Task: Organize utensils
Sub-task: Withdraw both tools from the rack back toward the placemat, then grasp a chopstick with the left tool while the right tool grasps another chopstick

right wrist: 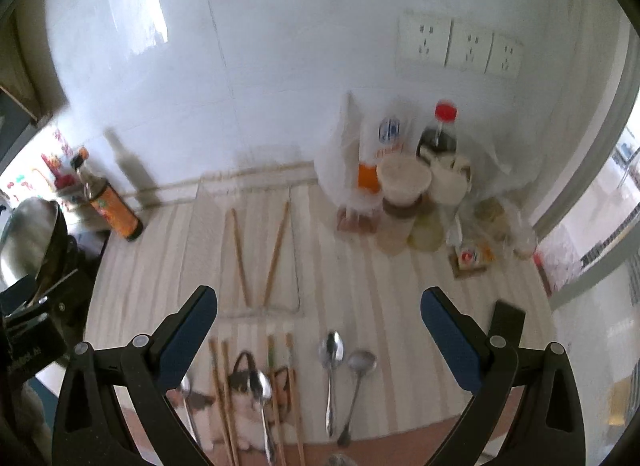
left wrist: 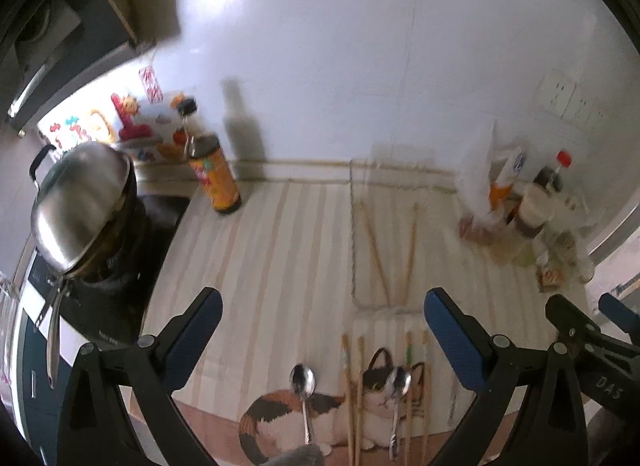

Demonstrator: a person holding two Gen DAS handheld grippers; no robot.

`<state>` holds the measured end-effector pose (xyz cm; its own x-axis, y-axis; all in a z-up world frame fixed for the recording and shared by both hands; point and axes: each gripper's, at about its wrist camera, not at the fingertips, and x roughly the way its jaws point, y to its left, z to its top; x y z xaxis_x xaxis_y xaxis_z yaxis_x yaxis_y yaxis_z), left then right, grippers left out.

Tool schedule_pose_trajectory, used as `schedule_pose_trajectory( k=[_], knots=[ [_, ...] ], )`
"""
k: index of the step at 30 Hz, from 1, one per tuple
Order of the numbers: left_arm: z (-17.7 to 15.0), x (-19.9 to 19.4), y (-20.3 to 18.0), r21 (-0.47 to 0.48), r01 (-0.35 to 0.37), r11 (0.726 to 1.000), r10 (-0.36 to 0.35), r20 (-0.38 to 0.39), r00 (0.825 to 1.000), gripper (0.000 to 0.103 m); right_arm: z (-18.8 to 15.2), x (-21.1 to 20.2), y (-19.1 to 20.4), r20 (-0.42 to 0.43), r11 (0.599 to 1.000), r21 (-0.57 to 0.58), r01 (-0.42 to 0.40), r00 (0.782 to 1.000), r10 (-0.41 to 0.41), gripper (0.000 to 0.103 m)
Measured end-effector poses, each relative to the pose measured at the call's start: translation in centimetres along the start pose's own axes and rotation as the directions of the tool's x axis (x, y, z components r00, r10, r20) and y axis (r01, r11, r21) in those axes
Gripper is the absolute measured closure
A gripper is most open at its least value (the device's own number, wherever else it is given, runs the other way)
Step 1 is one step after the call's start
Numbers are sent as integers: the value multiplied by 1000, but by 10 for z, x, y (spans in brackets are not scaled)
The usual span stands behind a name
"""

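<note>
Both grippers, left gripper [left wrist: 322,330] and right gripper [right wrist: 318,326], hover above the desk [right wrist: 360,286] with fingers spread wide, grasping nothing. Two chopsticks [right wrist: 260,254] lie in a V inside what appears, through blur, to be a clear tray [right wrist: 192,250]. Spoons [right wrist: 331,350] and further chopstick pairs [right wrist: 224,386] lie near, on the cat-print mat [left wrist: 280,422].

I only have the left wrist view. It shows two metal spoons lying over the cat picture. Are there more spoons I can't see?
Observer: Yes. The right wrist view shows a slim metal spoon and a round-bowled metal spoon. They lie side by side on the striped counter cover, to the right of the cat picture.
Operator: Is the right gripper carrying anything?
Observer: No. The right gripper is open, with nothing between its blue-padded fingers.
</note>
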<state>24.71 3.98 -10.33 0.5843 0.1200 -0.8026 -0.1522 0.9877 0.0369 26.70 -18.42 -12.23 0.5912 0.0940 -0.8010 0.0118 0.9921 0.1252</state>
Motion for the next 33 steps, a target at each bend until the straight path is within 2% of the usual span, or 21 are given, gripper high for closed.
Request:
schedule_pose_trajectory(
  k=[2, 4, 6, 8, 10, 11, 13, 15, 16, 19, 23, 26, 30, 33],
  knots=[
    [-16, 19, 3, -5, -8, 1000, 7, -67, 998, 0, -14, 20, -4, -74, 999, 10, -34, 997, 35, 9],
    [-36, 42, 7, -7, -15, 1000, 14, -138, 990, 0, -32, 50, -8, -179, 996, 41, -74, 981, 80, 40],
    [-55, 64, 8, -1, -17, 1000, 17, -202, 979, 2, -48, 72, -12, -243, 994, 69, -87, 965, 101, 57],
    [-74, 87, 8, 2, -7, 1000, 7, -271, 962, 9, -67, 96, -14, -301, 993, 85, -86, 947, 108, 66],
    [-92, 111, 7, -7, 13, 1000, -14, -340, 940, 22, -84, 116, -16, -355, 992, 95, -86, 928, 115, 74],
    [-100, 122, 6, -12, 23, 1000, -26, -373, 927, 24, -90, 123, -15, -371, 992, 94, -86, 922, 115, 75],
    [-113, 137, 3, -25, 45, 999, -51, -421, 906, 36, -102, 137, -14, -407, 993, 88, -75, 908, 105, 76],
    [-125, 152, -1, -46, 65, 997, -79, -466, 881, 40, -110, 146, -14, -426, 995, 80, -66, 900, 94, 77],
    [-130, 160, -3, -56, 75, 996, -93, -484, 870, 46, -114, 151, -13, -440, 995, 76, -60, 894, 87, 77],
    [-139, 174, -9, -46, 78, 996, -90, -512, 854, 55, -121, 160, -12, -459, 996, 69, -50, 885, 76, 77],
    [-145, 185, -17, -34, 84, 996, -89, -528, 845, 68, -130, 166, -12, -474, 998, 57, -38, 879, 61, 77],
    [-146, 186, -21, -9, 77, 997, -71, -515, 854, 72, -135, 167, -12, -481, 998, 51, -32, 875, 53, 77],
    [-146, 187, -26, 22, 58, 998, -39, -497, 867, 97, -142, 170, -14, -489, 998, 49, -30, 871, 50, 77],
    [-148, 185, -19, 19, 55, 998, -38, -498, 866, 99, -149, 171, -15, -497, 998, 44, -36, 866, 53, 77]
  ],
)
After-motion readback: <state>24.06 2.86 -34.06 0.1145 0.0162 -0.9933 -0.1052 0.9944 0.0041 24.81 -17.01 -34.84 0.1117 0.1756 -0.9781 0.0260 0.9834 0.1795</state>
